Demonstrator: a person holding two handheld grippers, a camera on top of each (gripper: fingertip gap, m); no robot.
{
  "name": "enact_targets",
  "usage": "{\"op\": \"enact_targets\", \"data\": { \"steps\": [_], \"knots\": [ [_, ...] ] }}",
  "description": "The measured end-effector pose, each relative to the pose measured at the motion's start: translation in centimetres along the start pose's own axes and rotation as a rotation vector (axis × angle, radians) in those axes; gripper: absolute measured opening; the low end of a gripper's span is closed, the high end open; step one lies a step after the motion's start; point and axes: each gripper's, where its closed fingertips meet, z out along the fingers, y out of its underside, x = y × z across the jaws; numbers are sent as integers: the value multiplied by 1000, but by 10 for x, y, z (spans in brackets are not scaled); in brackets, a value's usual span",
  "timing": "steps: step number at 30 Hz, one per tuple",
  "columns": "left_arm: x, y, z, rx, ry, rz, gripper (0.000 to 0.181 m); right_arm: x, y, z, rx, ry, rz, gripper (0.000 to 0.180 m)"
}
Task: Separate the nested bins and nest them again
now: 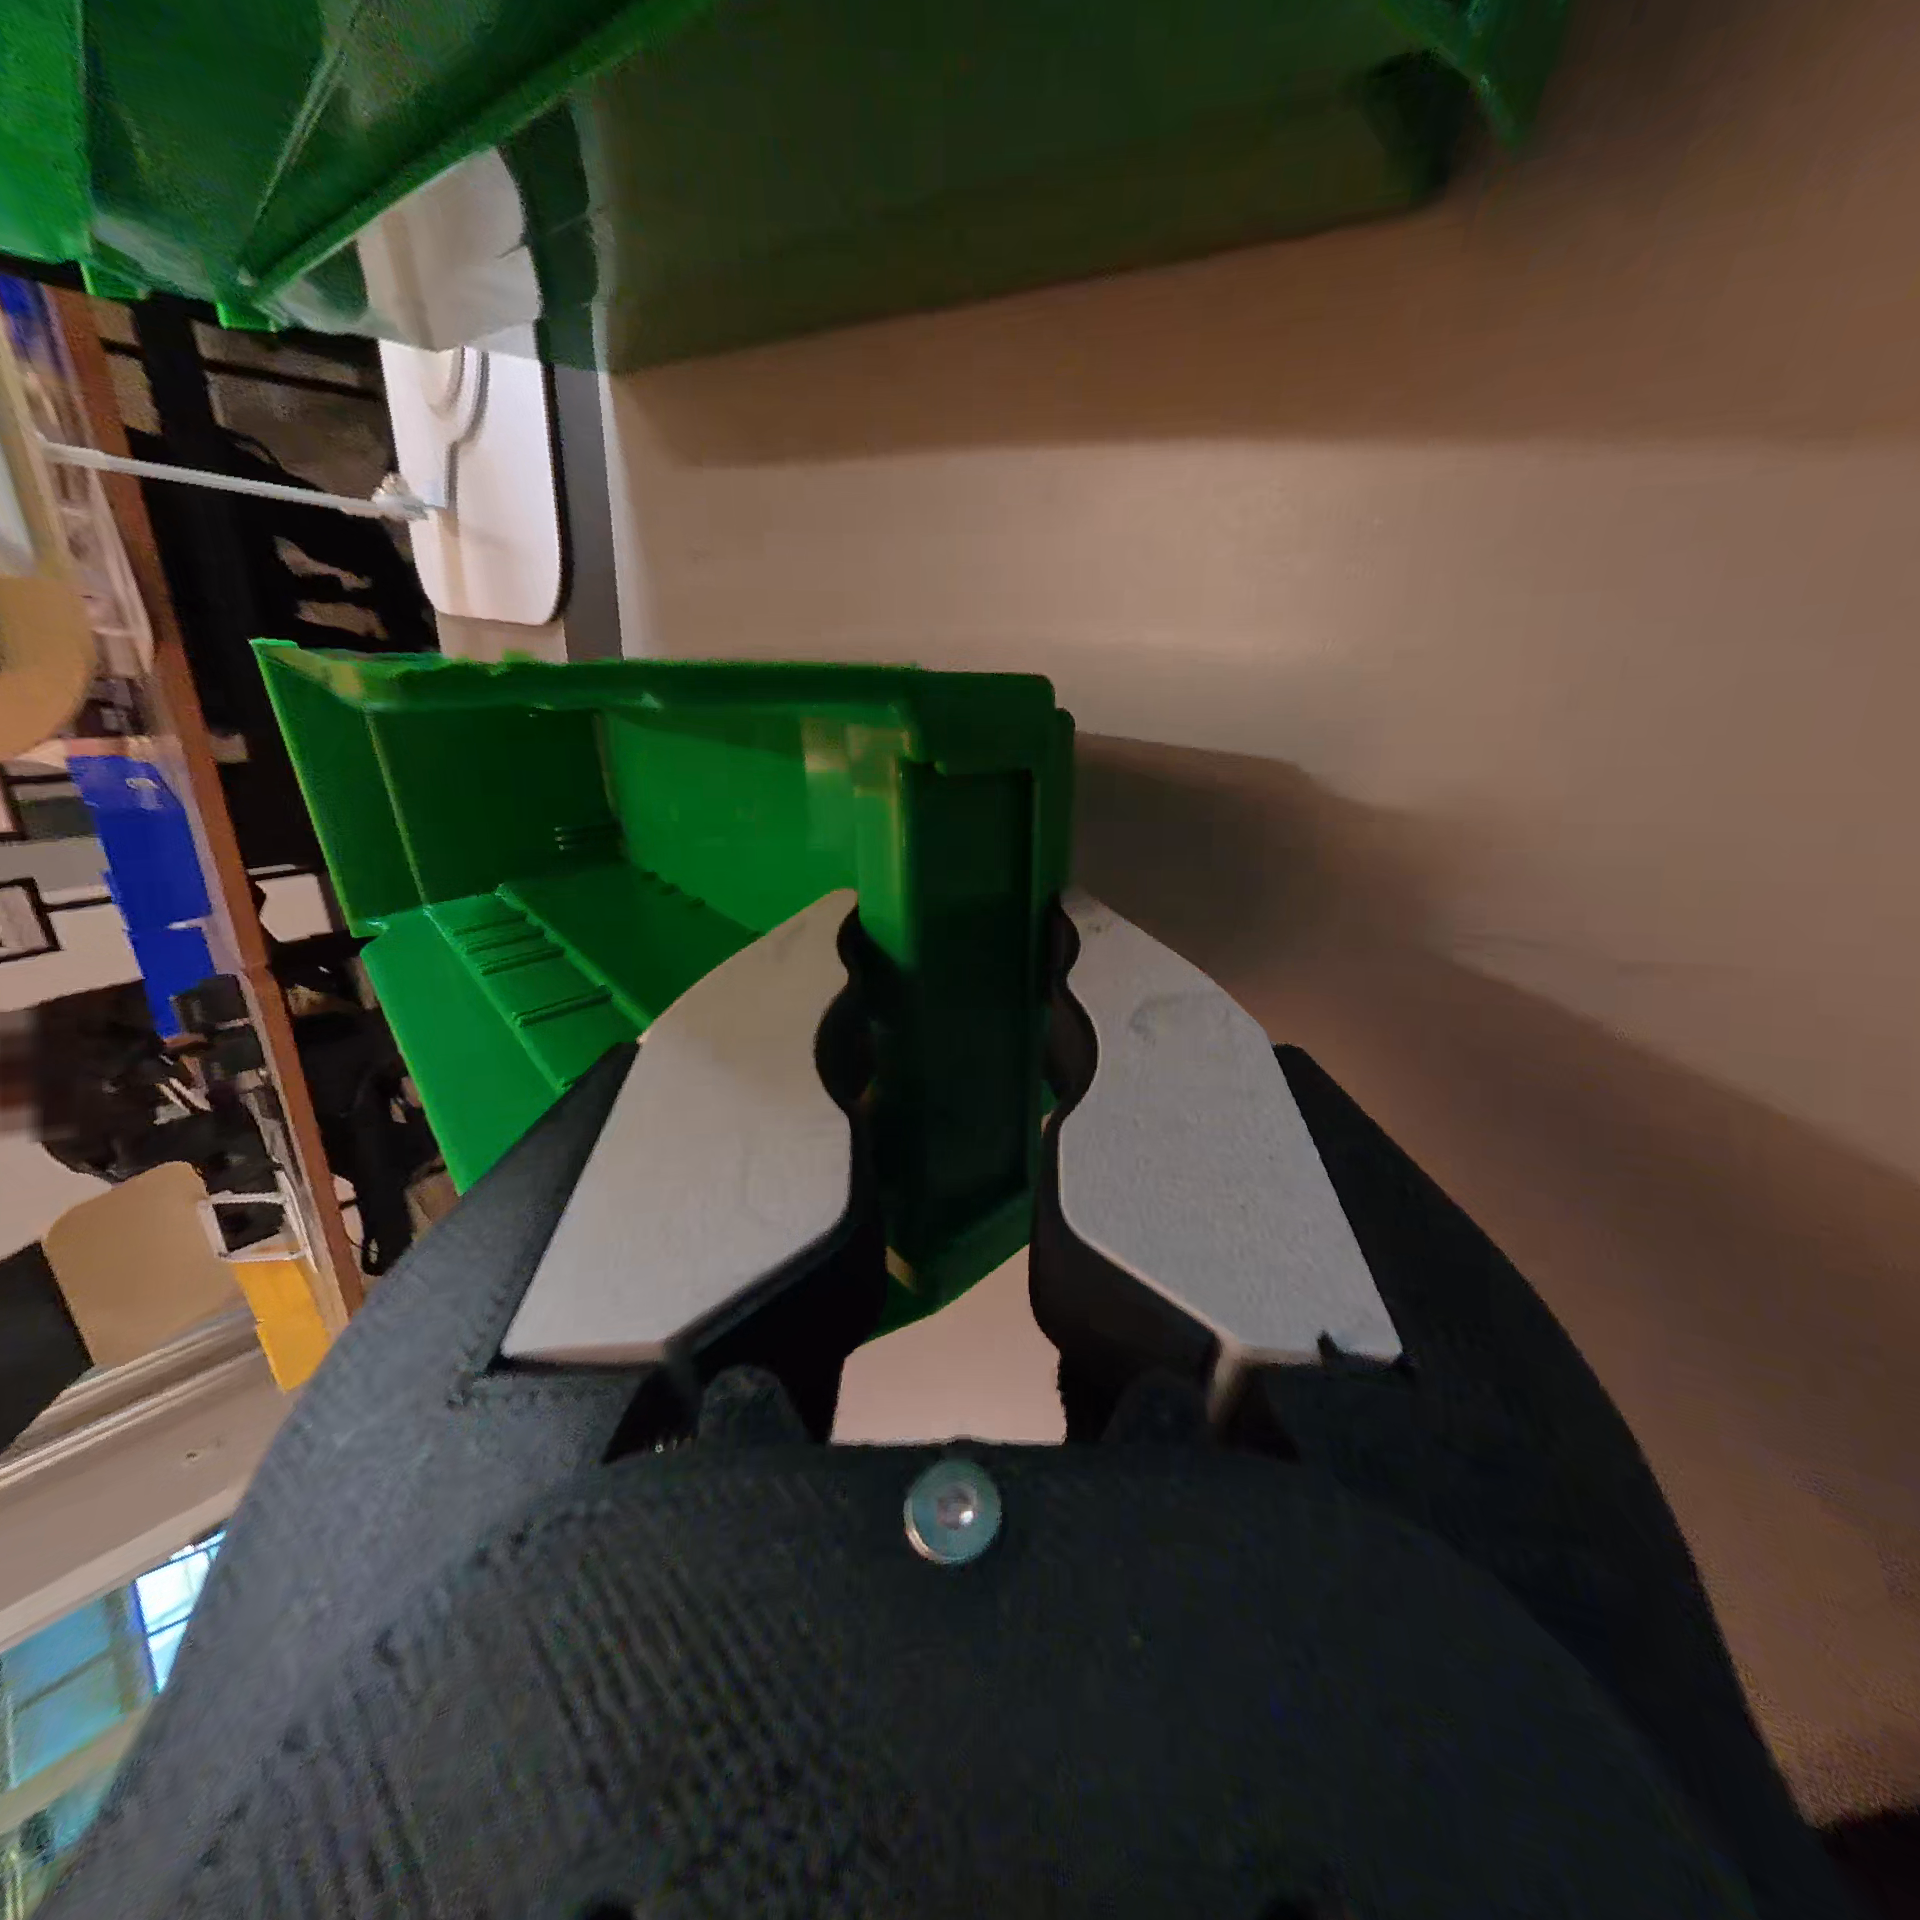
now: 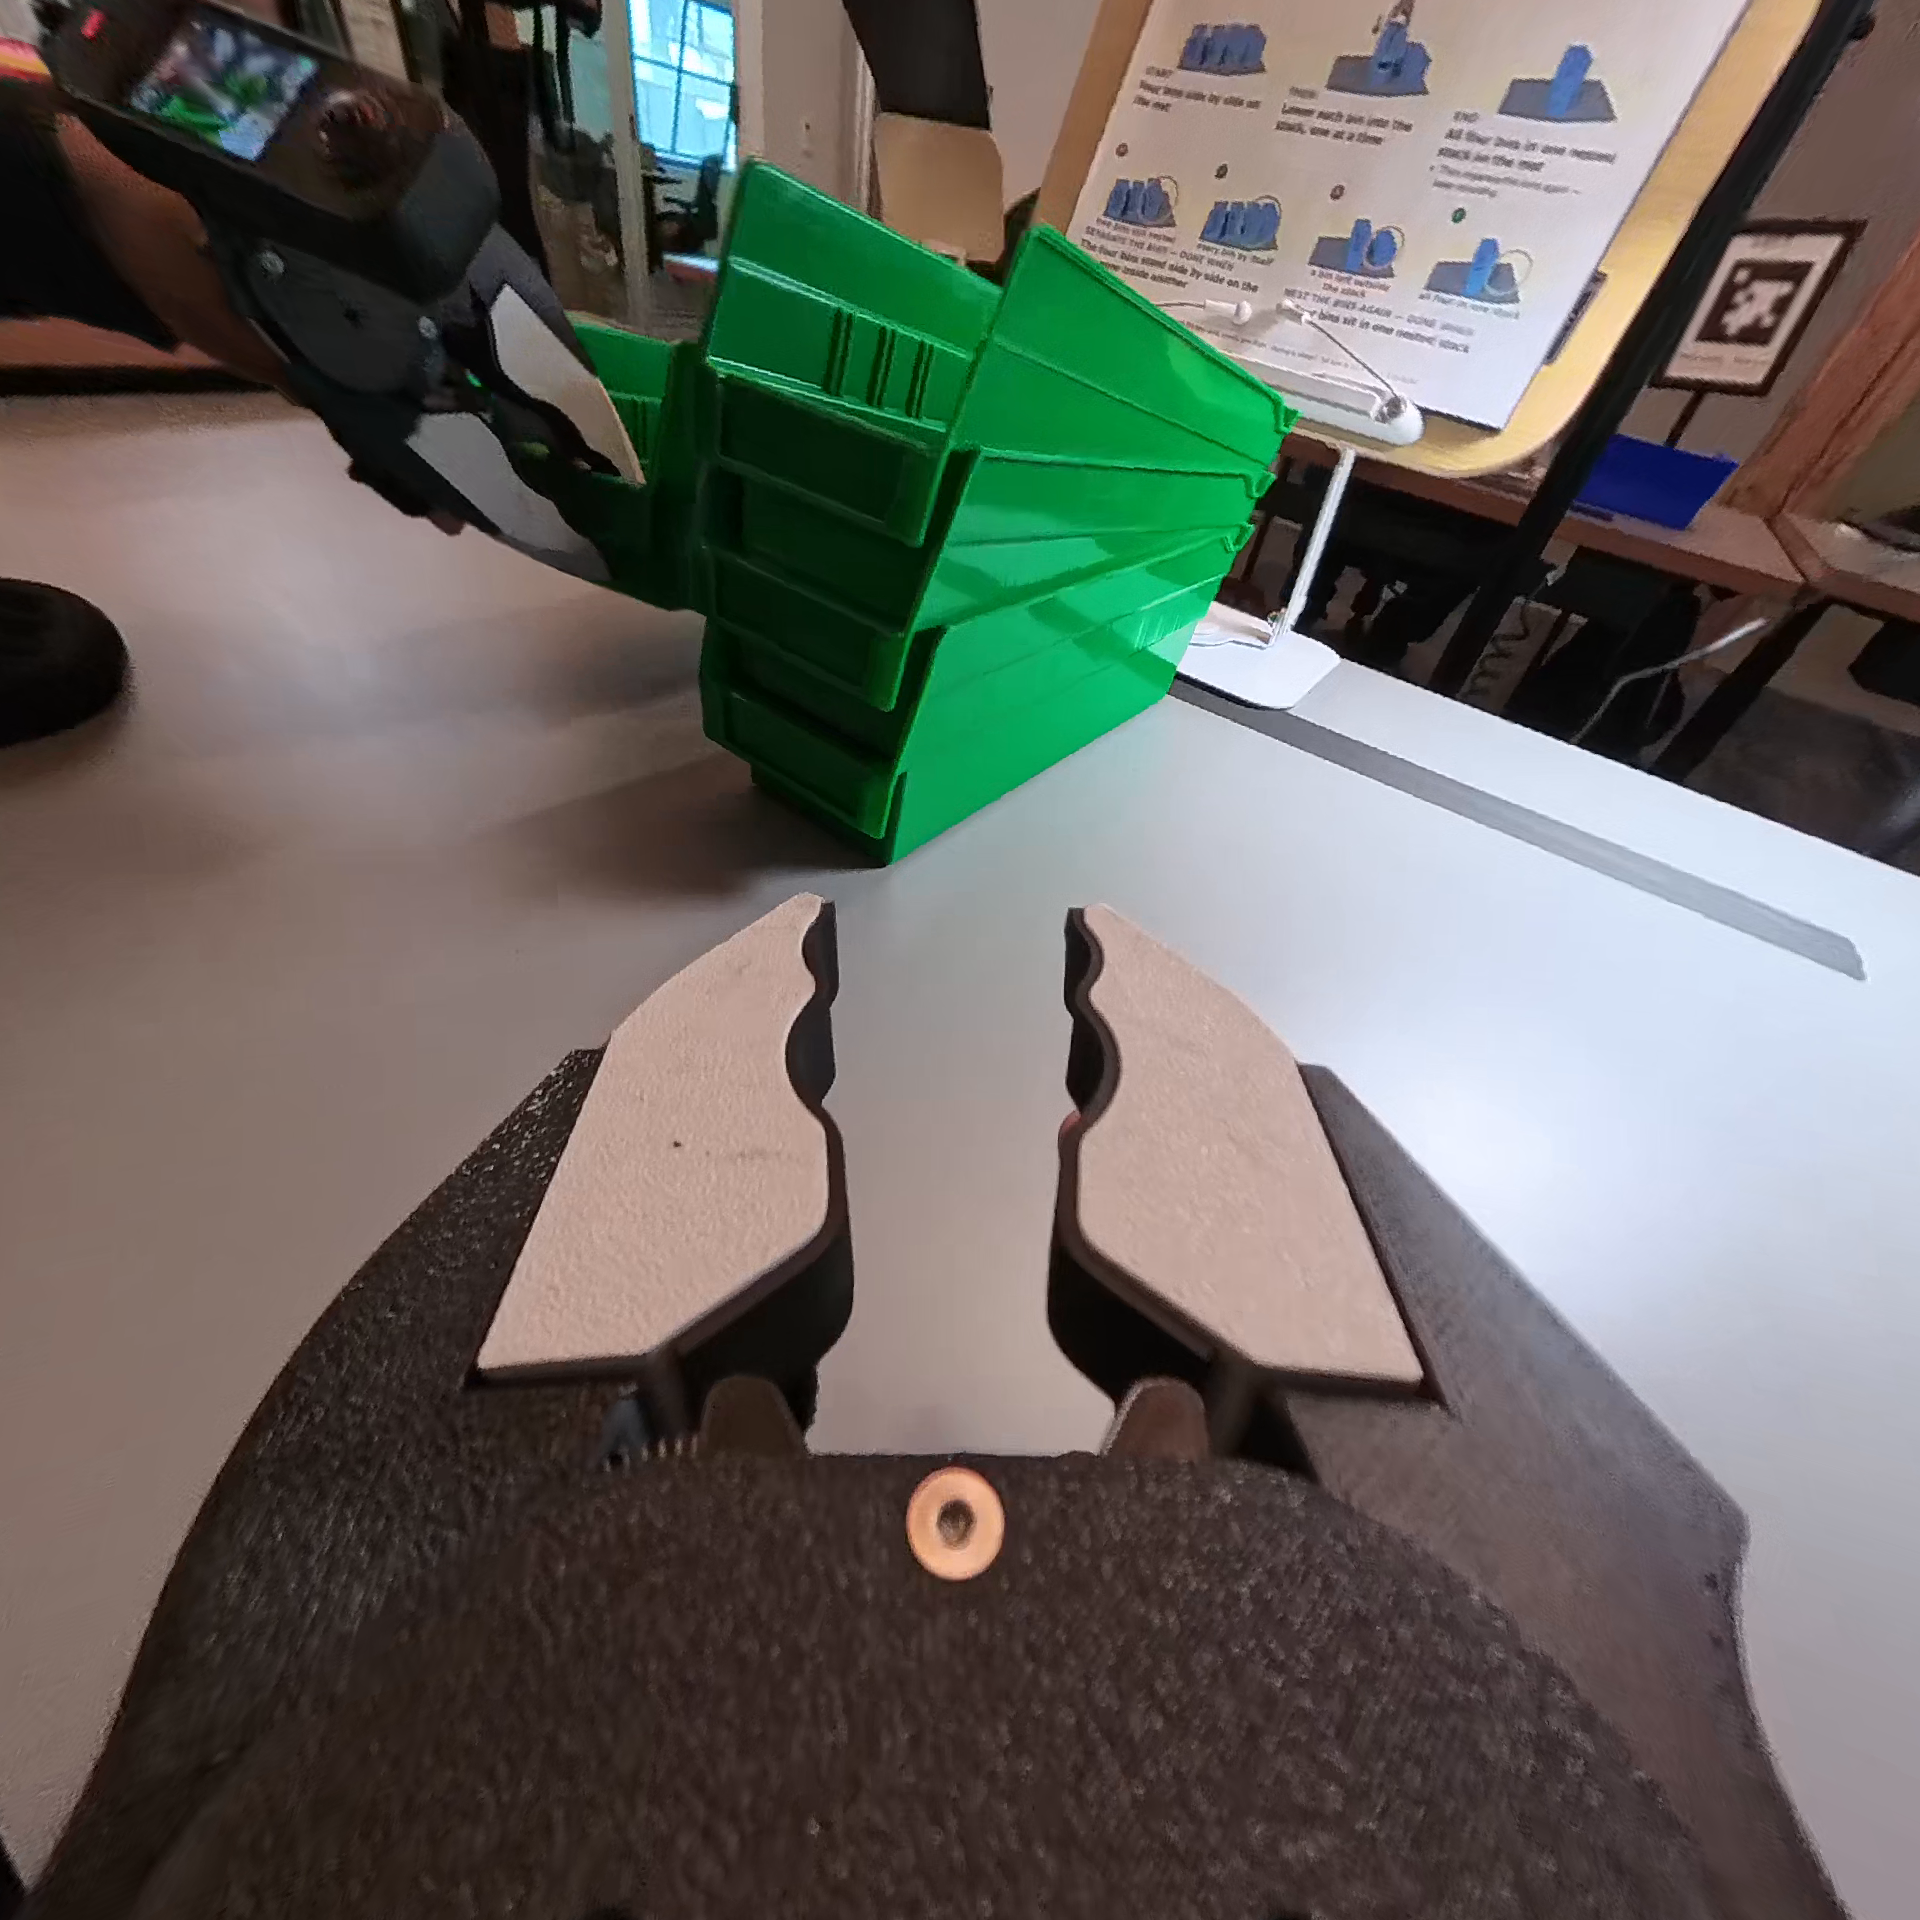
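Note:
A fanned stack of several nested green bins [image 2: 935,582] stands on the grey table [image 2: 1351,1039]. It also shows at the top edge of the left wrist view [image 1: 987,208]. My left gripper [image 1: 956,914] is shut on the end wall of a separate green bin [image 1: 727,831]. In the right wrist view the left gripper [image 2: 608,509] holds that bin [image 2: 623,416] just left of the stack, partly hidden behind it. I cannot tell whether the bin touches the table. My right gripper [image 2: 948,914] is open and empty, low over the table in front of the stack.
An instruction sheet on a clipboard stand [image 2: 1351,208] rises behind the stack, its white base [image 2: 1257,665] on the table. A dark strip [image 2: 1558,831] runs along the table's right side near the edge. A black round object [image 2: 52,655] sits at the far left. My right fingertips sit around 35 cm from my left ones.

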Motion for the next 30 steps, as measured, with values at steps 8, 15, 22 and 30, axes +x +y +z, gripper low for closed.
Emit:
{"op": "enact_targets", "data": {
  "steps": [8, 15, 22, 30],
  "knots": [
    [3, 7, 22, 100, -131, -33, 36, -26, -43, 22, 35, -85, -116, 42],
    [5, -10, -9, 292, -229, -145, 47, -54, -86, 65, 12, -160, -324, 45],
    [23, -54, -54, 631, -79, -494, 46, -59, -89, 130, -192, -241, -644, 58],
    [11, -105, -59, 823, 65, -752, 53, -51, -66, 178, -464, -306, -991, 44]
  ]
}}
